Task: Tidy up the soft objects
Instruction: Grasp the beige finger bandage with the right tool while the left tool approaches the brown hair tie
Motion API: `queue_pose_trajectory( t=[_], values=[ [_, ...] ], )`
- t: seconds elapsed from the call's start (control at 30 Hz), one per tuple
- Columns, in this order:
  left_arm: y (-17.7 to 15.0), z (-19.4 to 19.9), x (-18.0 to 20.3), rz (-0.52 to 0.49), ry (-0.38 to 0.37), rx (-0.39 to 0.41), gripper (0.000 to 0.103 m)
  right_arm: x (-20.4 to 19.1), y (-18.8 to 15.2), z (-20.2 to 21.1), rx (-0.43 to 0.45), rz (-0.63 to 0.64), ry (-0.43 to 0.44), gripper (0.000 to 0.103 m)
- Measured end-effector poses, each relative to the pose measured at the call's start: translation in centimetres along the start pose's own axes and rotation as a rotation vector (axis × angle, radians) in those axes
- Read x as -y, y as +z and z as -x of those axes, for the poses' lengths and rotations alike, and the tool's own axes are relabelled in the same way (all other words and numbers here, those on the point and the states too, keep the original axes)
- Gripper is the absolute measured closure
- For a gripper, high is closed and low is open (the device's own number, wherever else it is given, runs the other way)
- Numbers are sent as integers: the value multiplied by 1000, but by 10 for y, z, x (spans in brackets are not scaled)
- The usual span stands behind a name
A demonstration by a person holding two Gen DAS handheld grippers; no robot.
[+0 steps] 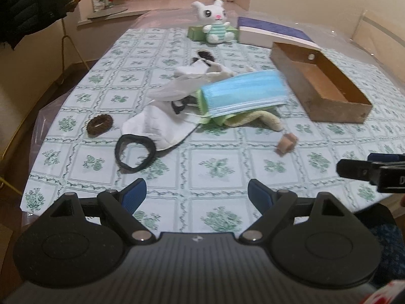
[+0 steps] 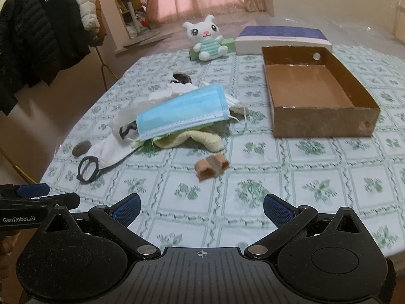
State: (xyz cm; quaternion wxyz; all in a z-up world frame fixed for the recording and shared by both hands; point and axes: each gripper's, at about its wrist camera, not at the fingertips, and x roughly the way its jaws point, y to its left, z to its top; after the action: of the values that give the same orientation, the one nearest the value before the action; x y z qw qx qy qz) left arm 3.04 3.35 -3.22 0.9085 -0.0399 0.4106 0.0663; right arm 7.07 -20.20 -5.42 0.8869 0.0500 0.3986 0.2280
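A pile of soft things lies mid-table: a blue face mask (image 1: 243, 93) (image 2: 182, 111) on top, white masks (image 1: 162, 126) (image 2: 108, 152) with a black ear loop (image 1: 134, 152), and a yellow cloth (image 1: 255, 120) (image 2: 192, 140) underneath. A brown hair tie (image 1: 100, 124) (image 2: 81, 148) lies left of the pile, a tan foam piece (image 1: 286, 145) (image 2: 211, 167) in front. An empty cardboard box (image 1: 326, 86) (image 2: 316, 93) stands to the right. My left gripper (image 1: 196, 195) and right gripper (image 2: 201, 209) are both open, empty, near the table's front edge.
A white plush bunny (image 1: 215, 22) (image 2: 206, 39) sits on a green block (image 1: 197, 33) at the back, beside a blue-and-white book (image 1: 273, 34) (image 2: 281, 39). Coats (image 2: 43, 30) hang on a rack at the left. The right gripper's finger (image 1: 364, 171) shows at the left view's right edge.
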Motion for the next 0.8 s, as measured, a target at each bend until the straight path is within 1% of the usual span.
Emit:
queue_pose_trajectory(
  t=[0.13, 0.23, 0.4, 0.5, 0.63, 0.8],
  values=[
    [1, -11, -13, 21, 29, -2, 17, 4, 2, -15, 11, 12, 10, 0],
    [0, -20, -21, 22, 67, 8, 17, 10, 3, -27, 12, 16, 27, 0],
    [-2, -37, -38, 55, 100, 8, 18, 19, 3, -48, 15, 46, 58, 8],
    [-2, -47, -46, 70, 124, 7, 18, 23, 3, -64, 17, 90, 74, 10],
    [-3, -59, -54, 80, 145, -1, 18, 30, 4, -86, 12, 159, 90, 18],
    [-3, -73, -62, 93, 167, -21, 19, 36, 10, -109, 1, 216, 120, 22]
  ],
)
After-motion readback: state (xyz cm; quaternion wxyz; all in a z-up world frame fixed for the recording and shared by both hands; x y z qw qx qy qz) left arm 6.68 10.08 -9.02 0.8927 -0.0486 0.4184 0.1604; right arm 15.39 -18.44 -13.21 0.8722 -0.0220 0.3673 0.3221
